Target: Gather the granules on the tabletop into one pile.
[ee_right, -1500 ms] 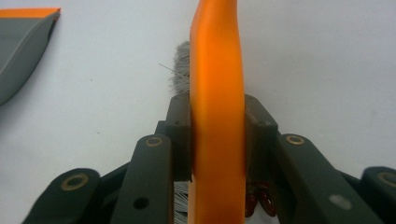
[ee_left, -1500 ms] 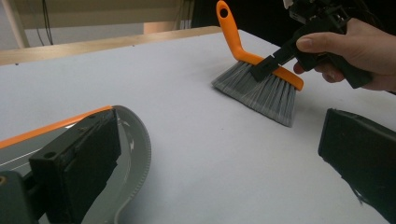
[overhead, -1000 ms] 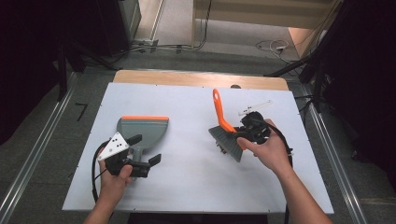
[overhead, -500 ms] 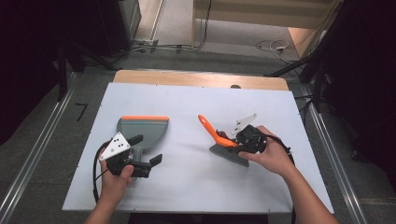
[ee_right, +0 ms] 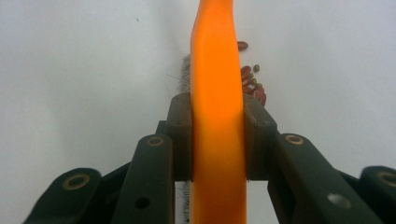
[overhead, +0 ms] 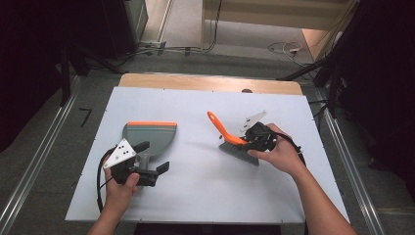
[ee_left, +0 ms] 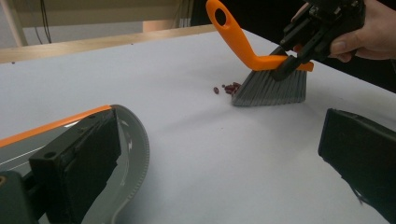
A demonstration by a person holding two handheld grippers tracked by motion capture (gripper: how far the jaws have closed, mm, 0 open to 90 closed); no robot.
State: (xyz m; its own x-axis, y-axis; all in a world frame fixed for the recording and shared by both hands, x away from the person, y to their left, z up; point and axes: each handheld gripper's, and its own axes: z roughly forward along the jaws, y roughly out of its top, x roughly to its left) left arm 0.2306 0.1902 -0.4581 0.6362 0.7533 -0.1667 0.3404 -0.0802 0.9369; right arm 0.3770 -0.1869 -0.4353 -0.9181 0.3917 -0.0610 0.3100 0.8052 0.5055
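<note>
— So, what have your right jaws got?

— My right gripper [overhead: 250,140] pinches the brush [overhead: 234,144] by its smooth orange plastic handle, black pads flat against both sides. That handle is a flat curved strap with an oval hole near its tip. Below it, stiff grey bristles fan out in a wedge, their tips on the table [overhead: 205,196].

— Anything by the bristles?

— Small dark red beans [ee_left: 229,88], glossy and oval, lie in a little heap just beside the bristle edge.

— And your left?

— My left gripper [overhead: 150,157] has its jaws spread, gripping nothing. One blocky black jaw sits over the dustpan [overhead: 149,136], a grey plastic scoop with a curved ribbed wall and an orange rubbery lip. The pan rests flat on the matte white tabletop, well apart from the brush.
</note>
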